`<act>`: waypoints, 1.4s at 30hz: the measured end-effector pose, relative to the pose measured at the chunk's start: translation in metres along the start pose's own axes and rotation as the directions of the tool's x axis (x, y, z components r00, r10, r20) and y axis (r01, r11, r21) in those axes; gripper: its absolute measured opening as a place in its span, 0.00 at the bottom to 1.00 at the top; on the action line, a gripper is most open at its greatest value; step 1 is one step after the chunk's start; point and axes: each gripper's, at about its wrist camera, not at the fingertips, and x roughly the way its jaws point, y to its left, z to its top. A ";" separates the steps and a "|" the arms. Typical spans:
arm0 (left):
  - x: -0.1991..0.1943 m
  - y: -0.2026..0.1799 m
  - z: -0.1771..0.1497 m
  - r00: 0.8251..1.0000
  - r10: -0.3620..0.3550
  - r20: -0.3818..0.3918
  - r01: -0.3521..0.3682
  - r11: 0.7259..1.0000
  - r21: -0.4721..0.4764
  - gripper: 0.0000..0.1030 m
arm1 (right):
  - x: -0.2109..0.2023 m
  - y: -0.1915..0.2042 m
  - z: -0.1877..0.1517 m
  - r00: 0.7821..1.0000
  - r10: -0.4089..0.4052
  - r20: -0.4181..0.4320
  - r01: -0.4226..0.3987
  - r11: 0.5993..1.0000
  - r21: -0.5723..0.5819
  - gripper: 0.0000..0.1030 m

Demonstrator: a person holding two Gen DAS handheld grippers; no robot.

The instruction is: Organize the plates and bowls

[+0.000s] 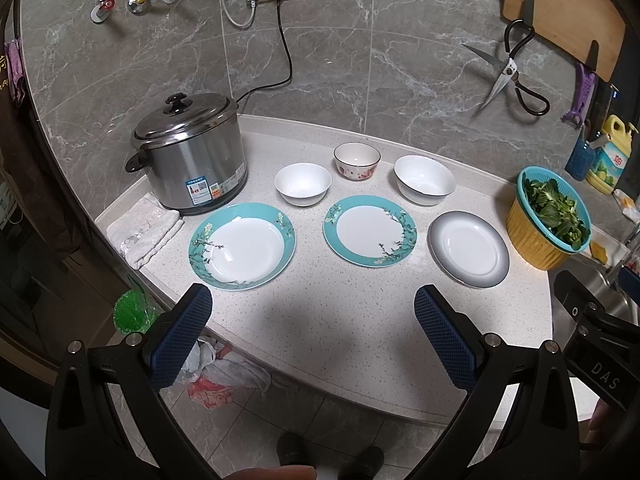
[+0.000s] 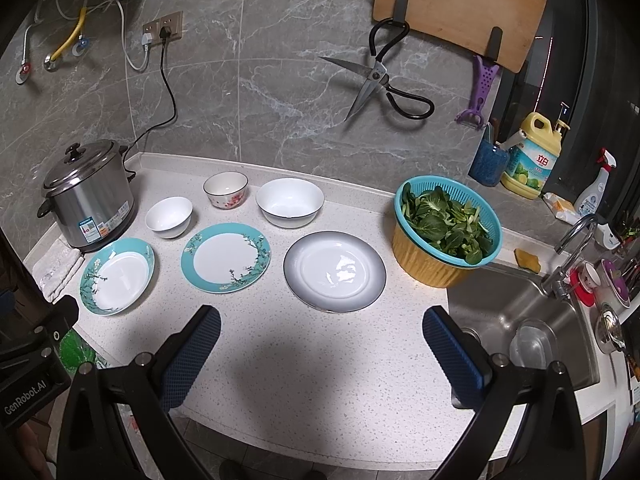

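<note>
While both my claws hung spread wide and empty over the counter's (image 1: 320, 320) near edge, three plates (image 1: 370, 230) lay ahead in a row, three bowls (image 1: 303, 184) behind them, left claw (image 1: 312, 312), right claw (image 2: 320, 330).

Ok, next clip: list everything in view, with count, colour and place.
plates: 3, two teal-rimmed, one grey-rimmed; front row on counter
bowls: 3, two white, one floral; back row
cooker: 1, steel; back left, plugged in
towel: 1, white; left edge
basket: 1, blue over yellow, holds greens; beside sink
sink: 1, steel; right
scissors: 1, black-handled; on wall
board: 1, wood; on wall
peeler: 1, purple; on wall
soap bottle: 1, yellow; back right
spray bottle: 1, white; far right
left claw: open, above counter edge
right claw: open, above counter edge
</note>
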 end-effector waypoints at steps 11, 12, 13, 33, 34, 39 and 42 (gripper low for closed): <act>0.002 0.000 0.000 1.000 0.000 0.000 0.000 1.000 0.000 1.00 | 0.004 0.000 0.000 1.000 0.000 -0.001 0.000 1.000 0.001 1.00; 0.002 0.000 -0.001 1.000 -0.001 -0.001 0.001 1.000 -0.001 1.00 | 0.004 0.000 0.000 1.000 0.000 -0.001 0.000 1.000 0.000 1.00; 0.002 0.000 0.000 1.000 -0.001 -0.001 0.001 1.000 0.000 1.00 | 0.004 0.000 0.000 1.000 0.000 -0.001 0.000 1.000 0.000 1.00; 0.016 -0.006 -0.002 1.000 0.000 -0.012 0.000 1.000 0.001 1.00 | 0.006 0.000 0.000 1.000 0.001 -0.006 -0.001 1.000 0.002 1.00; 0.016 -0.006 -0.002 1.000 0.000 -0.013 0.000 1.000 0.001 1.00 | 0.006 0.000 0.001 1.000 0.000 -0.007 0.000 1.000 0.002 1.00; 0.017 -0.006 -0.001 1.000 0.000 -0.014 0.000 1.000 0.001 1.00 | 0.007 0.001 0.001 1.000 0.000 -0.008 0.000 1.000 0.002 1.00; 0.020 -0.007 -0.003 1.000 -0.005 -0.021 0.005 1.000 0.000 1.00 | 0.009 0.001 0.001 1.000 0.001 -0.010 -0.001 1.000 0.002 1.00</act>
